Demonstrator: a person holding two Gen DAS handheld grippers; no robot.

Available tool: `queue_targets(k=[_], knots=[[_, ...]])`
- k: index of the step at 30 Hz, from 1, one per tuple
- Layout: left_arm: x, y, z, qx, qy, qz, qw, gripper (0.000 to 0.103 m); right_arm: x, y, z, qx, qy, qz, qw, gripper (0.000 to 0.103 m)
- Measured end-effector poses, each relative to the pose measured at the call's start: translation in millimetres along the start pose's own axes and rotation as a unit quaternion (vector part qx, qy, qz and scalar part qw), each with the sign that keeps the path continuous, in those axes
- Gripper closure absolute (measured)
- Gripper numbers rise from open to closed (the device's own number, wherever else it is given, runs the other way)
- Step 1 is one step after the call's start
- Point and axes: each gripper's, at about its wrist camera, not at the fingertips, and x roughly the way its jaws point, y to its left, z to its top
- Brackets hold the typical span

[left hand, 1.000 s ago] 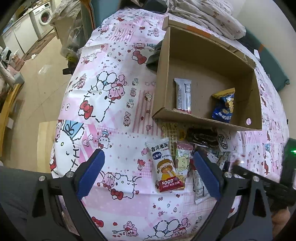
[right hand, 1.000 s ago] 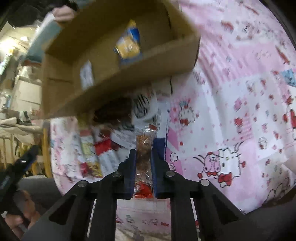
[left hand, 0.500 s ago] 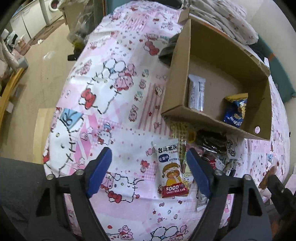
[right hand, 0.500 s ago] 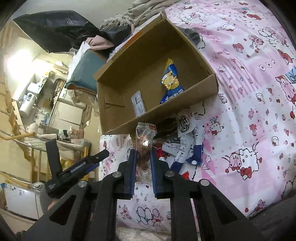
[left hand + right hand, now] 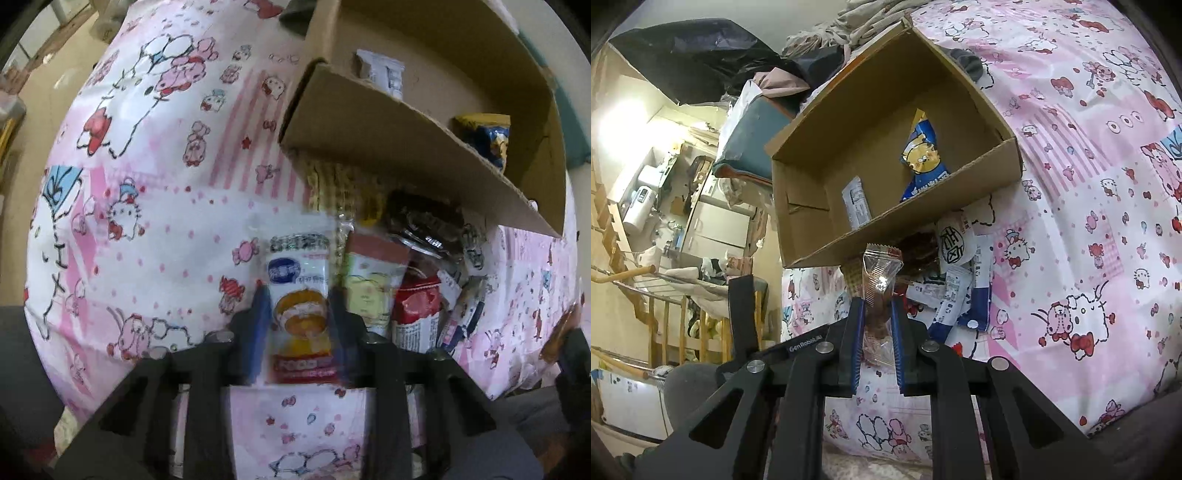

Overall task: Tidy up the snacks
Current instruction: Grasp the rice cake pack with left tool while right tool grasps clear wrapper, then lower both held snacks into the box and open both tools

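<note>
A cardboard box (image 5: 402, 122) lies on the pink cartoon-print bedspread (image 5: 155, 177); it also shows in the right wrist view (image 5: 827, 243). Inside are a white packet (image 5: 856, 207) and a blue and yellow snack bag (image 5: 923, 155). A pile of snack packets (image 5: 417, 280) lies in front of the box. My left gripper (image 5: 299, 314) has its fingers closed around the white rice cake packet (image 5: 300, 306) on the bedspread. My right gripper (image 5: 877, 325) is shut on a clear-wrapped brown snack (image 5: 880, 291), held above the bed before the box.
Crumpled bedding and a dark cloth (image 5: 701, 66) lie behind the box. The bed edge drops to the floor at the left (image 5: 26, 85). A wooden rail (image 5: 624, 275) and white appliances (image 5: 639, 206) stand beyond the bed.
My left gripper dropped onto the snack pile and closed from wide open around the rice cake packet. My right gripper rose away from the pile with the brown snack.
</note>
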Motion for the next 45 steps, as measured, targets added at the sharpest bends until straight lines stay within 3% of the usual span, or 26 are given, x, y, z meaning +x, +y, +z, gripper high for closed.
queue_targets(k=[3,14,26,30,32,34,38,45], knots=[[-8,-2,-2,0.017,-0.018,0.017,0.9995,0.078,1,-1,0,0.001,0.000,0.000,1.000,0.088],[-21,10,-10,0.010,-0.037,0.031,0.9988,0.077,2,7,-4,-0.017,0.002,-0.008,1.000,0.088],[-68,27,-11,0.022,-0.087,0.040,0.9952,0.078,-3,16,-5,-0.034,-0.010,-0.012,0.999,0.088],[-84,26,-12,0.011,-0.108,0.032,0.9936,0.077,-12,21,-4,-0.043,-0.021,-0.004,0.999,0.088],[-98,33,-6,-0.016,-0.103,0.002,0.9946,0.077,-18,22,-3,-0.037,-0.024,0.010,0.999,0.088],[-115,31,2,-0.018,-0.120,-0.001,0.9926,0.078,-26,22,0,-0.030,-0.027,0.026,0.999,0.088],[-156,12,19,0.024,-0.176,0.008,0.9840,0.077,-43,29,13,-0.041,-0.050,0.033,0.997,0.088],[-185,-28,45,0.099,-0.236,0.023,0.9664,0.077,-57,39,48,-0.072,-0.091,0.032,0.993,0.088]])
